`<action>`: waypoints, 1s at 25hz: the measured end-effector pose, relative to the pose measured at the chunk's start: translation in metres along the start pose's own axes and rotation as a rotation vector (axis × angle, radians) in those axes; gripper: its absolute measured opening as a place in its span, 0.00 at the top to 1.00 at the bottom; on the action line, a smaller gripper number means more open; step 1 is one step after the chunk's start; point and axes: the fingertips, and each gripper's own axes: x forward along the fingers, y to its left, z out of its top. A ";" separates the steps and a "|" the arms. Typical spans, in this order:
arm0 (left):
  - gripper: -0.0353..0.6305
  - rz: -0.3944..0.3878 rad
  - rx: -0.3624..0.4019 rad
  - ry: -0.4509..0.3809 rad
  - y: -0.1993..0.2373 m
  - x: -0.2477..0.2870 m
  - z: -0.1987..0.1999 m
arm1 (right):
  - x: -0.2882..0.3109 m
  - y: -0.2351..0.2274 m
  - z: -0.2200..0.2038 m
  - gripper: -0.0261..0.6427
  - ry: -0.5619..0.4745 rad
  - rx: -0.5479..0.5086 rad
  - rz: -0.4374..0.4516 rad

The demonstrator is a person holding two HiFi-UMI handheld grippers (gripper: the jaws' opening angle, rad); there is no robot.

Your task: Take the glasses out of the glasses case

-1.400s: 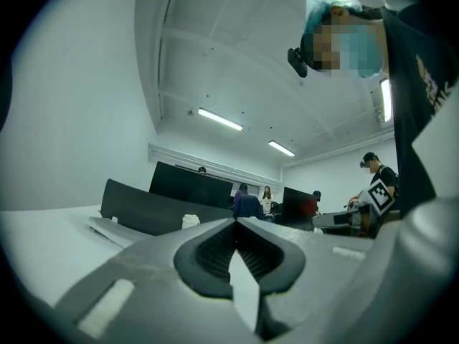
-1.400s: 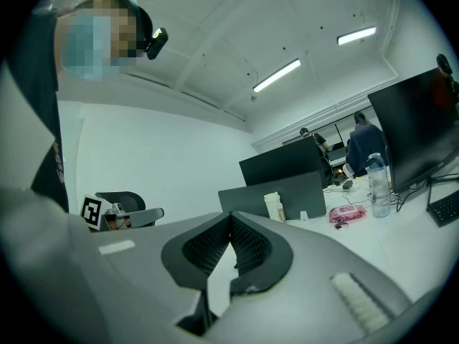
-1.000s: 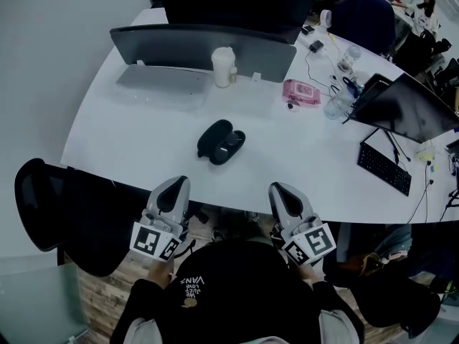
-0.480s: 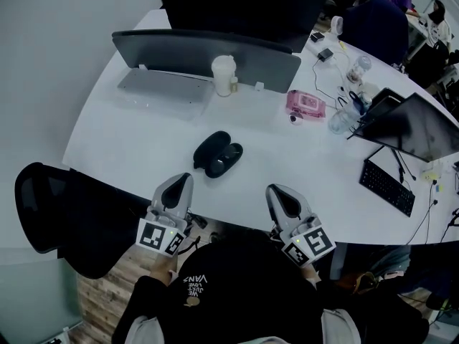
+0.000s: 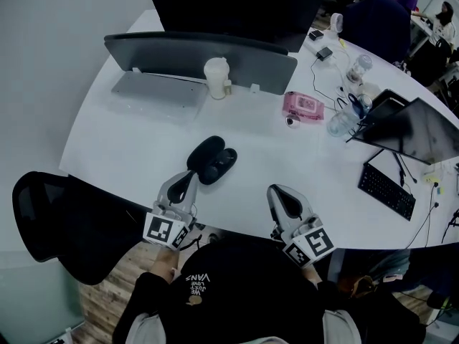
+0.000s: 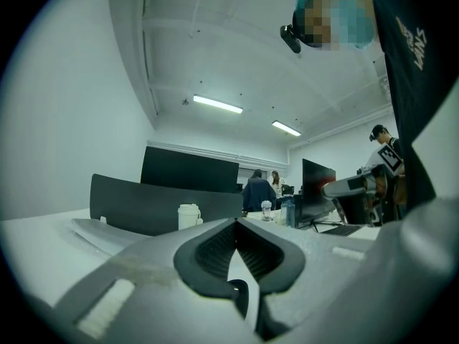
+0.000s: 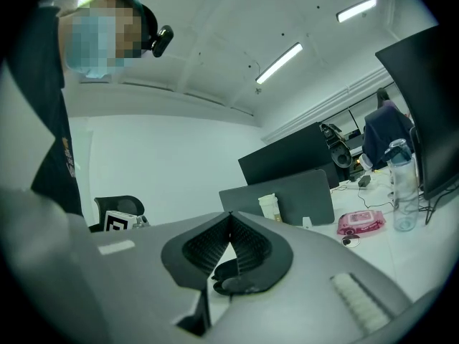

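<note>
Glasses case (image 5: 211, 161): black, lying open in two lobes on the white table (image 5: 122, 145), not far from the front edge; too dark inside to make out any glasses.
Left gripper (image 5: 188, 177): held over the table's front edge, tips aimed at the near-left end of the case and just beside it; touching or not, cannot tell.
Left jaws: closed tip to tip in the left gripper view, nothing held.
Right gripper (image 5: 277, 190): also over the front edge, to the right of the case and clearly apart from it.
Right jaws: pressed together at the tips, empty.
Behind the case: pale lidded cup (image 5: 216, 77) upright in front of a grey monitor back (image 5: 179, 52).
Right of the cup: pink pack (image 5: 303, 105) flat on the table.
Far right: black keyboard (image 5: 387, 189) near the table edge.
Left of the person: black chair (image 5: 50, 221) beside the table.
</note>
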 end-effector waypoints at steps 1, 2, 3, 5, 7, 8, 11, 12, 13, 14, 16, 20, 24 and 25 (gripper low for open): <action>0.94 -0.001 0.004 0.006 0.001 0.004 -0.002 | 0.000 -0.003 0.001 0.96 0.001 -0.001 -0.003; 0.94 -0.002 0.007 0.012 0.001 0.007 -0.005 | 0.000 -0.006 0.001 0.96 0.001 -0.001 -0.006; 0.94 -0.003 0.010 0.020 0.002 0.011 -0.009 | 0.000 -0.009 0.001 0.96 0.001 -0.001 -0.009; 0.94 -0.009 0.013 0.036 0.004 0.019 -0.016 | 0.001 -0.014 0.002 0.96 0.001 -0.001 -0.014; 0.94 -0.022 0.010 0.053 0.004 0.027 -0.024 | 0.001 -0.019 0.002 0.96 0.003 0.002 -0.018; 0.94 -0.027 0.008 0.062 0.004 0.030 -0.028 | 0.002 -0.022 0.001 0.96 0.003 0.005 -0.021; 0.94 -0.039 0.020 0.105 0.003 0.041 -0.042 | 0.002 -0.029 0.000 0.96 0.001 0.016 -0.030; 0.94 -0.044 0.027 0.122 0.003 0.045 -0.046 | 0.003 -0.030 0.000 0.96 0.002 0.019 -0.030; 0.94 -0.049 0.033 0.138 0.002 0.049 -0.051 | 0.003 -0.032 -0.001 0.96 0.007 0.021 -0.029; 0.94 -0.055 0.036 0.154 0.001 0.053 -0.056 | 0.003 -0.033 -0.001 0.96 0.013 0.022 -0.028; 0.94 -0.066 0.038 0.180 0.000 0.060 -0.065 | 0.004 -0.037 -0.002 0.96 0.019 0.026 -0.030; 0.94 -0.077 0.031 0.228 0.001 0.071 -0.082 | 0.004 -0.046 -0.004 0.96 0.031 0.033 -0.037; 0.94 -0.081 0.017 0.275 0.003 0.076 -0.099 | 0.005 -0.053 -0.004 0.96 0.038 0.034 -0.047; 0.94 -0.078 0.017 0.286 0.003 0.078 -0.102 | 0.005 -0.055 -0.005 0.96 0.040 0.036 -0.049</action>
